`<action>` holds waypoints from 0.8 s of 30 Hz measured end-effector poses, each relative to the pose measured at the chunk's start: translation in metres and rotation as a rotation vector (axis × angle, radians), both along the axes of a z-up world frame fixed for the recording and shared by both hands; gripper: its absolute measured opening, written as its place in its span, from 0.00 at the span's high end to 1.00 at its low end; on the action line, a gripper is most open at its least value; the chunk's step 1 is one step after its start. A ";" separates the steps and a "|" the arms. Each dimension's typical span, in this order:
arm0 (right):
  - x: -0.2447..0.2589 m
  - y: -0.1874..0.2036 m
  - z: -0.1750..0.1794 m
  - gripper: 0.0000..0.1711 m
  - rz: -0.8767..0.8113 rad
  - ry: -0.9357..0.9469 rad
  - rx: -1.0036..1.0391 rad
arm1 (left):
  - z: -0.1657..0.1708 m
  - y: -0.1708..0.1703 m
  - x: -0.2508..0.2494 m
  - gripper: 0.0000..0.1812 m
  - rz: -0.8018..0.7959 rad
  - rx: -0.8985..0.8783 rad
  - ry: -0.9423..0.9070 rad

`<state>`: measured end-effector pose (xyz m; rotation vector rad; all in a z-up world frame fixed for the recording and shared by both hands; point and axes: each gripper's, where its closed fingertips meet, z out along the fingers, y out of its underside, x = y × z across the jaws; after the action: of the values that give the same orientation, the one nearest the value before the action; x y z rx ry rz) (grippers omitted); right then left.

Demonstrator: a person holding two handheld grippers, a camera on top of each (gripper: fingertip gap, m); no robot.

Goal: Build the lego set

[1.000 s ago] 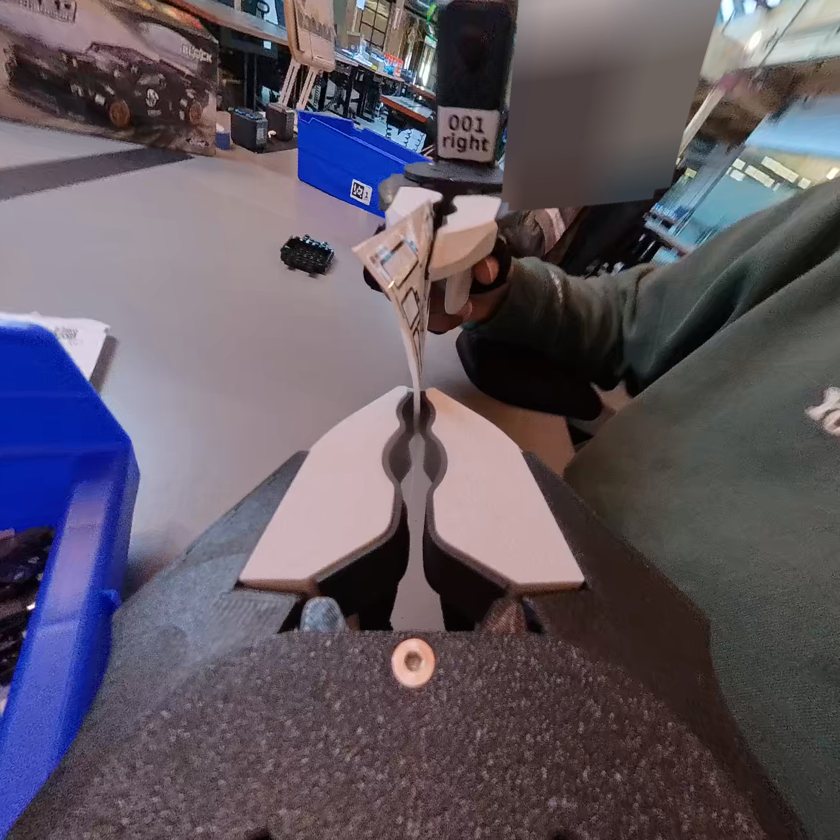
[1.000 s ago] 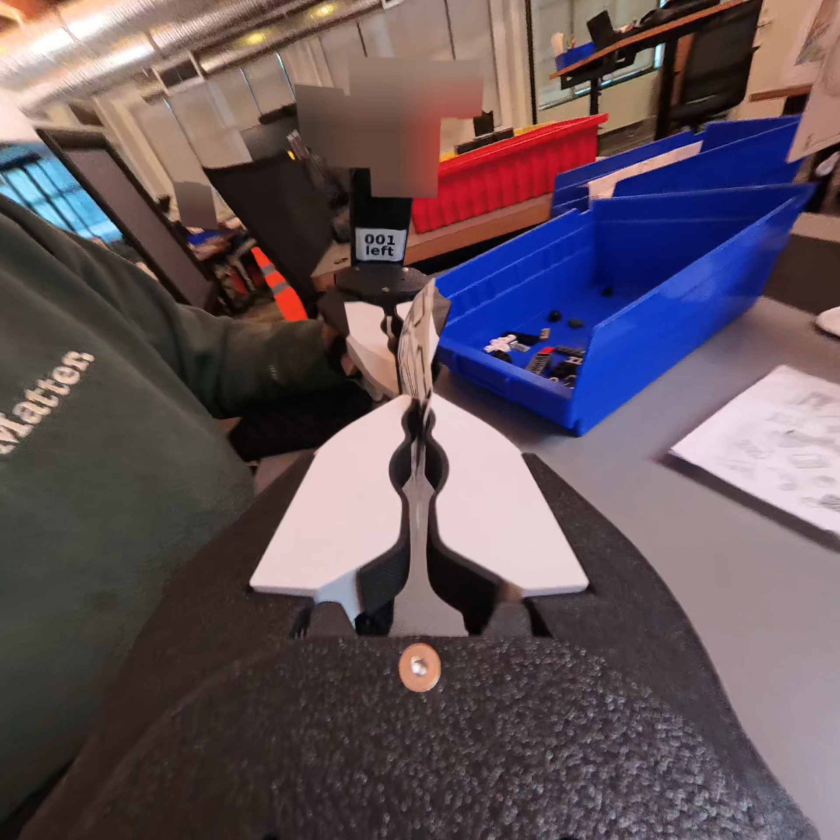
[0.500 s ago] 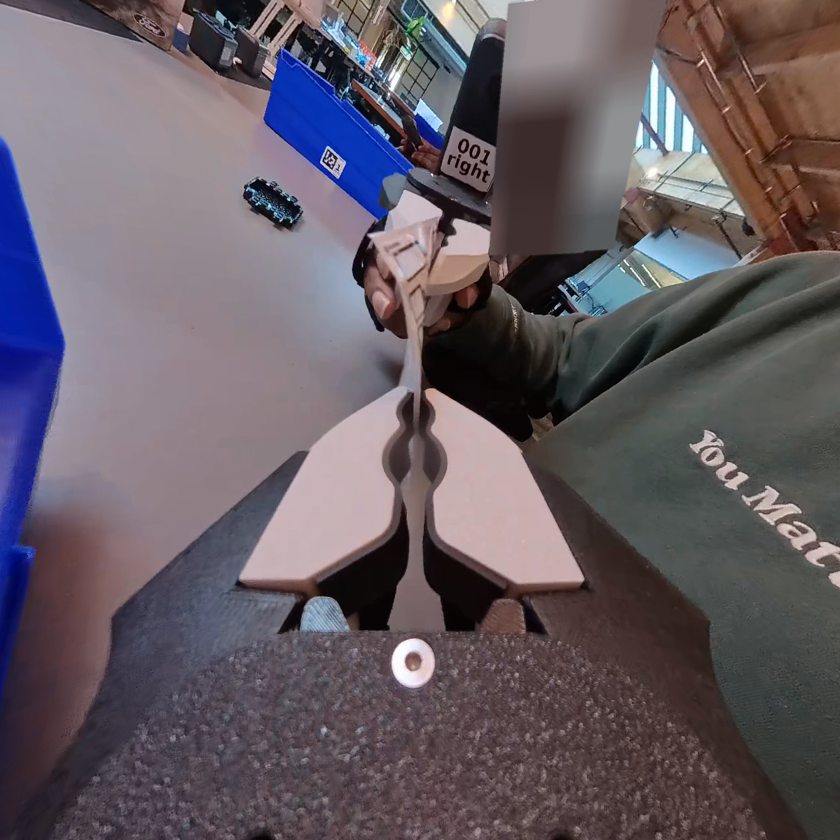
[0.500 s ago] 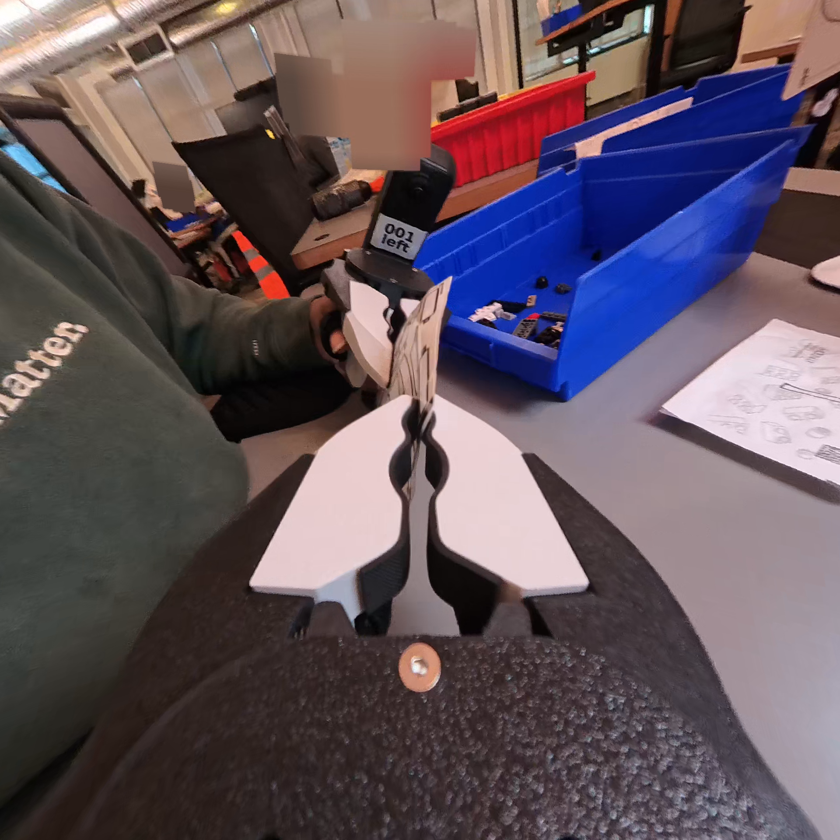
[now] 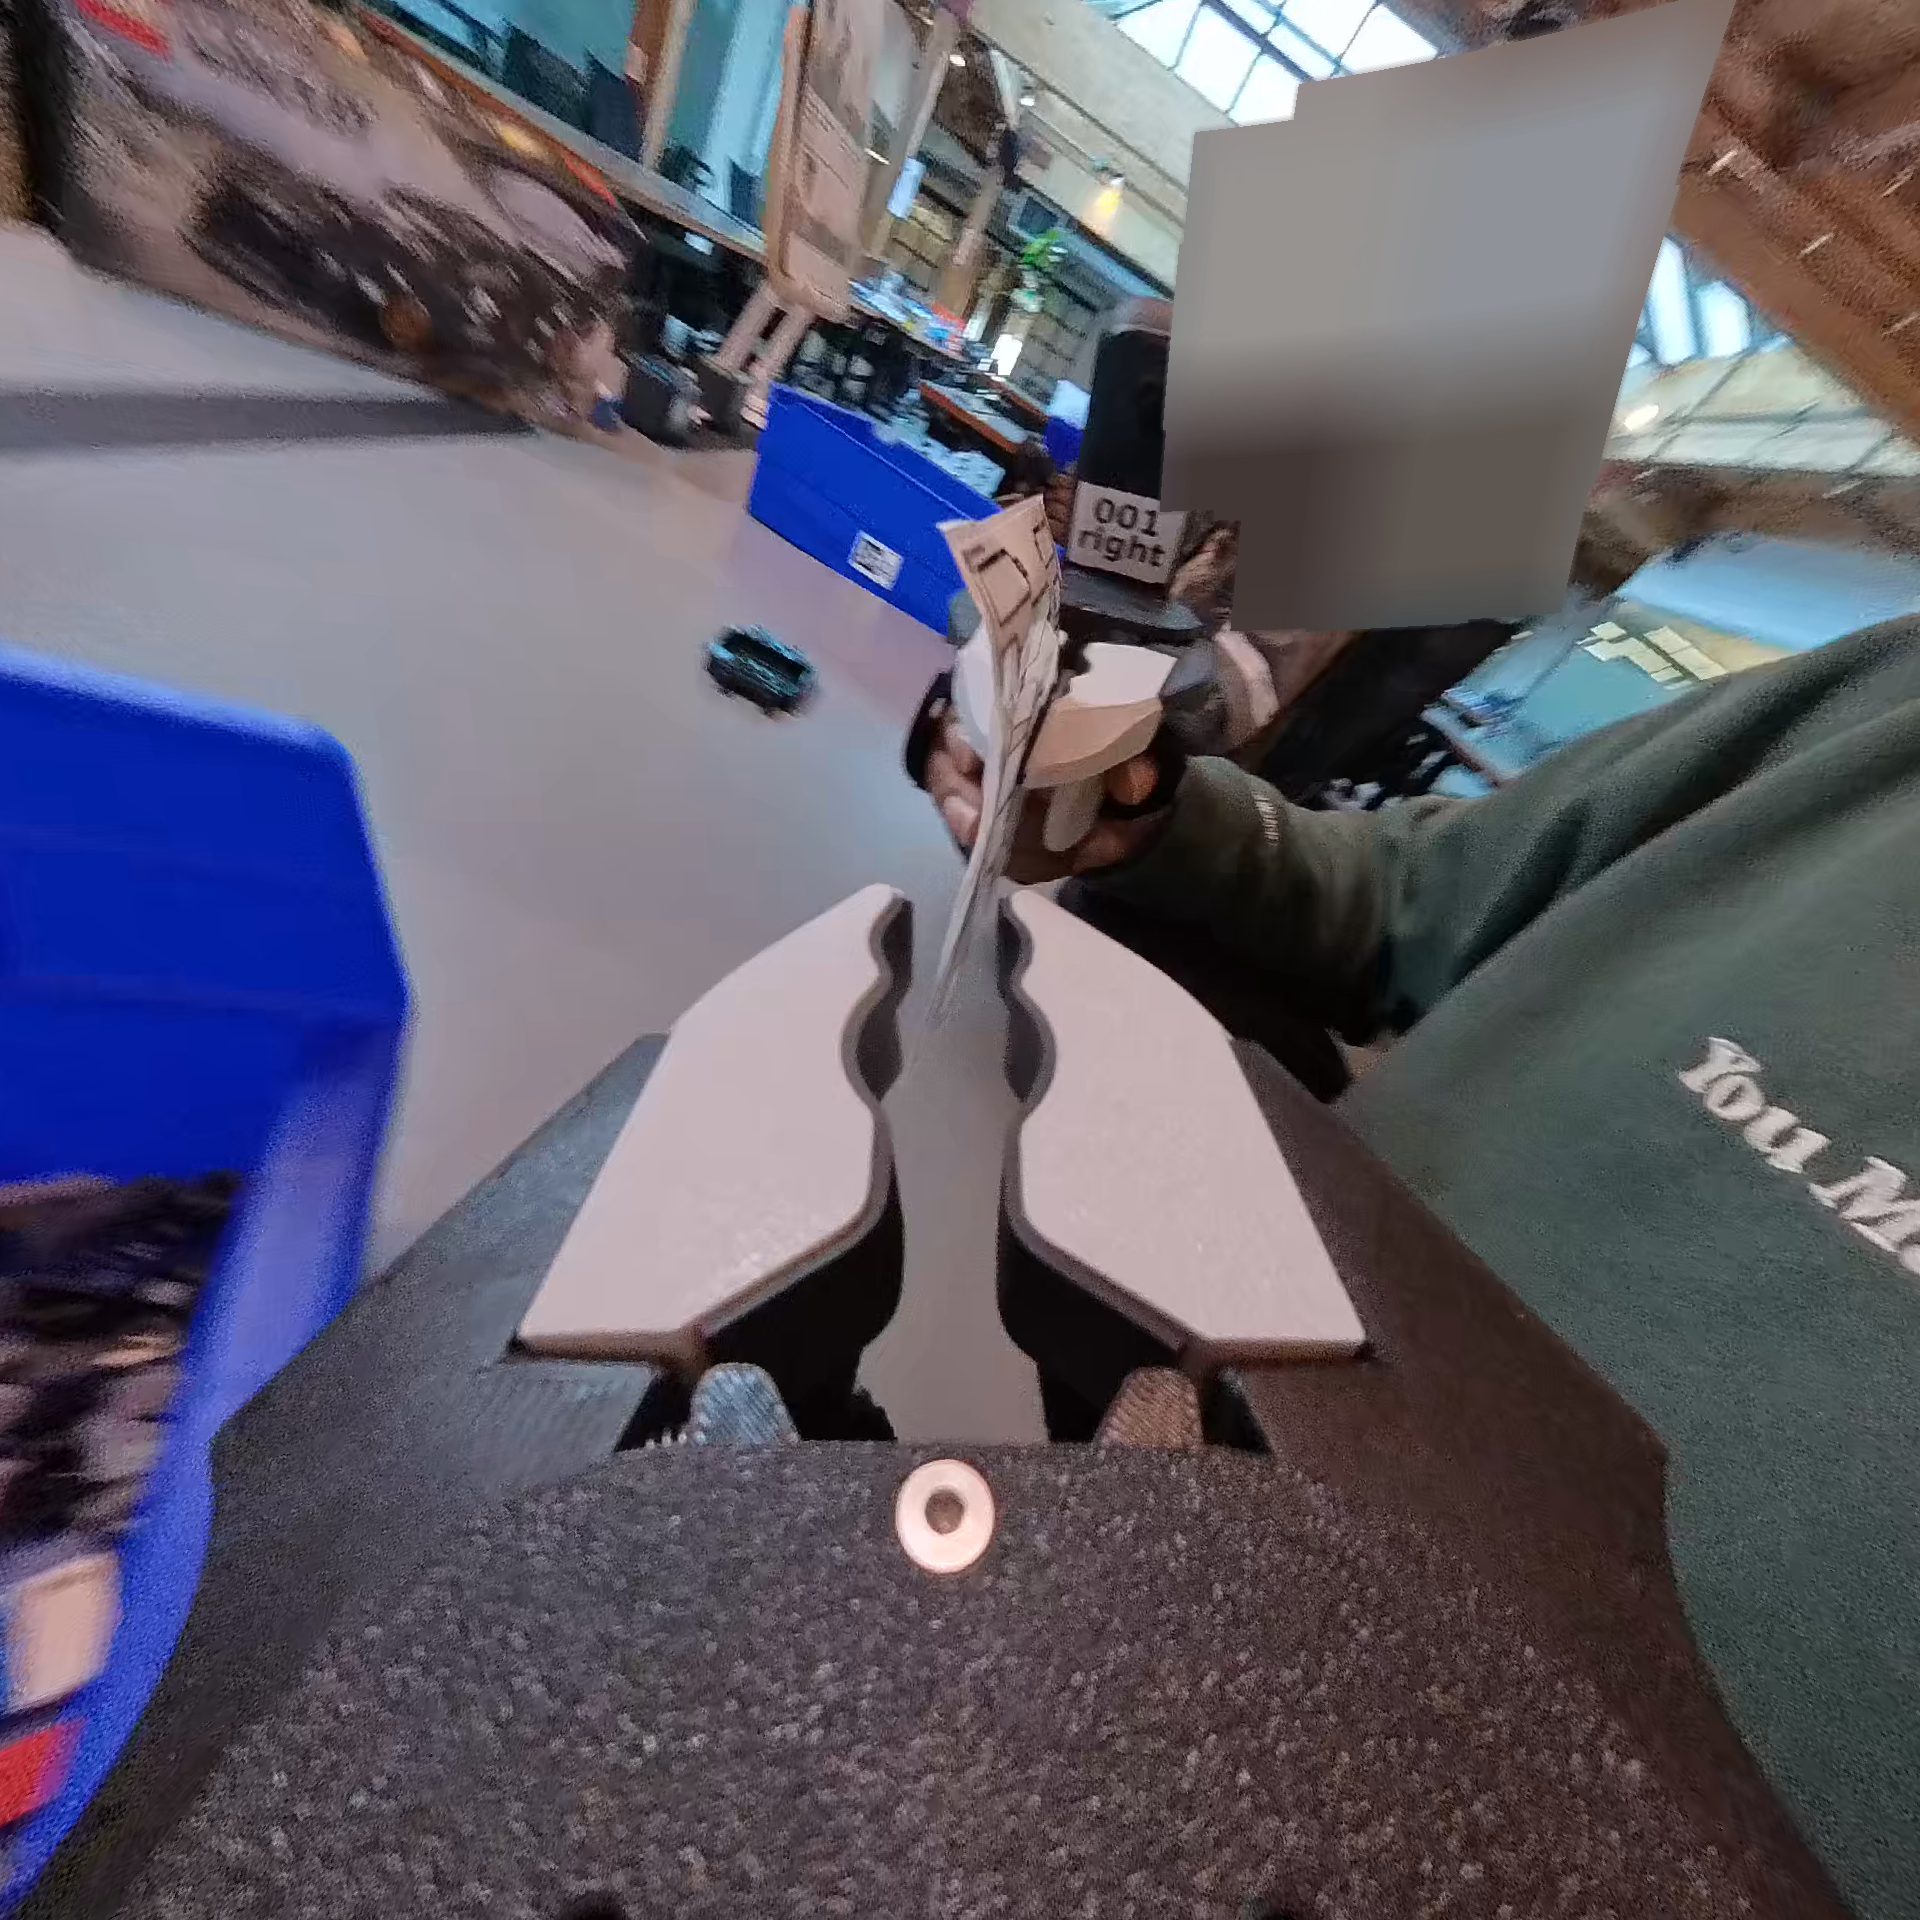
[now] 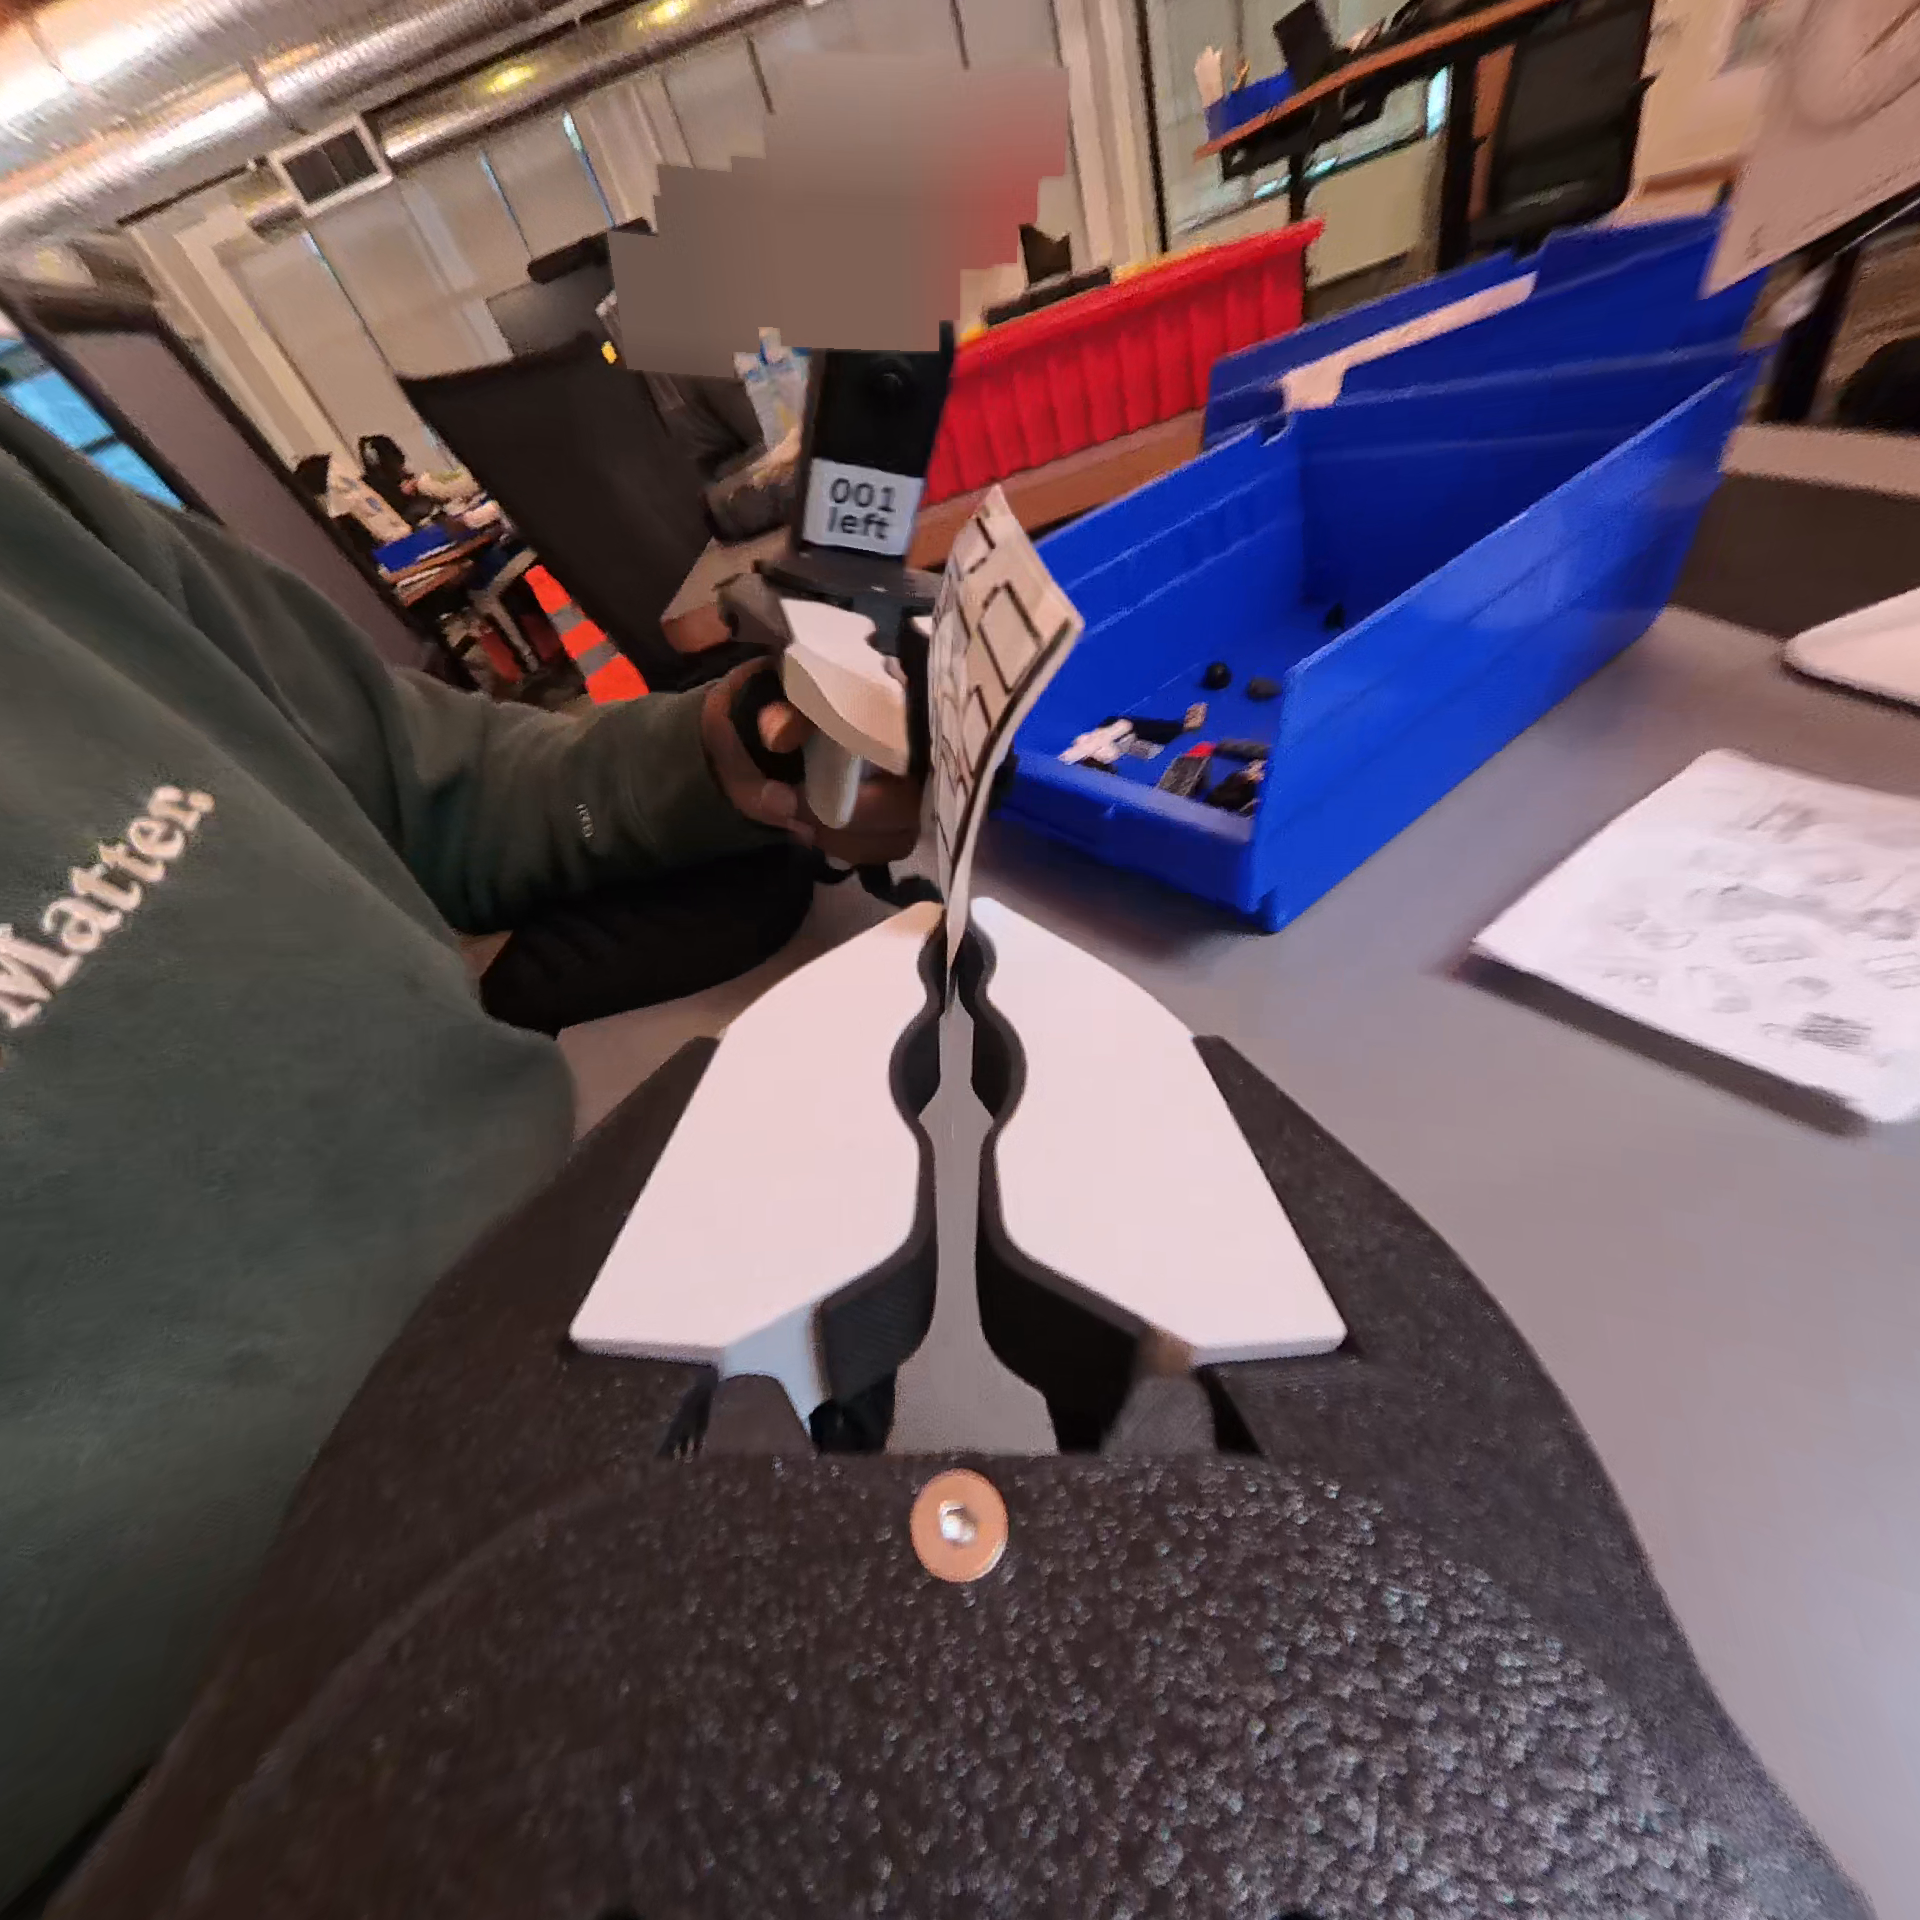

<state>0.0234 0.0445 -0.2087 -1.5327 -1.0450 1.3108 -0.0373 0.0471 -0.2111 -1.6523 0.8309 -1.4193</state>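
Sticker sheet (image 6: 982,717), centre frame: my right gripper (image 6: 951,920) pinched it; left gripper (image 5: 951,914) released. Next, I judged, peeling one sticker.

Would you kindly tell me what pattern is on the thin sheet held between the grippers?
White sheet with black-outlined rectangles, clearest in the right wrist view.
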 end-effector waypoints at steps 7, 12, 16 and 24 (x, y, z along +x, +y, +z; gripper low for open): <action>0.070 0.053 -0.027 1.00 -0.295 -0.218 -0.163 | 0.022 0.070 -0.018 0.88 0.173 0.354 0.517; 0.137 0.085 -0.087 0.82 -0.520 -0.591 -0.278 | 0.026 0.090 0.002 0.88 0.181 0.417 0.614; 0.180 0.131 -0.061 0.62 -0.742 -0.812 0.038 | 0.017 0.088 0.011 0.89 0.185 0.442 0.648; 0.024 0.172 -0.096 0.62 -0.328 -0.768 -0.084 | -0.006 0.081 0.009 0.90 0.218 0.422 0.685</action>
<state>0.0472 0.2162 -0.3052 -2.2373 -1.1199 0.5329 -0.0285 0.1282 -0.2171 -1.8234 1.1811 -0.4613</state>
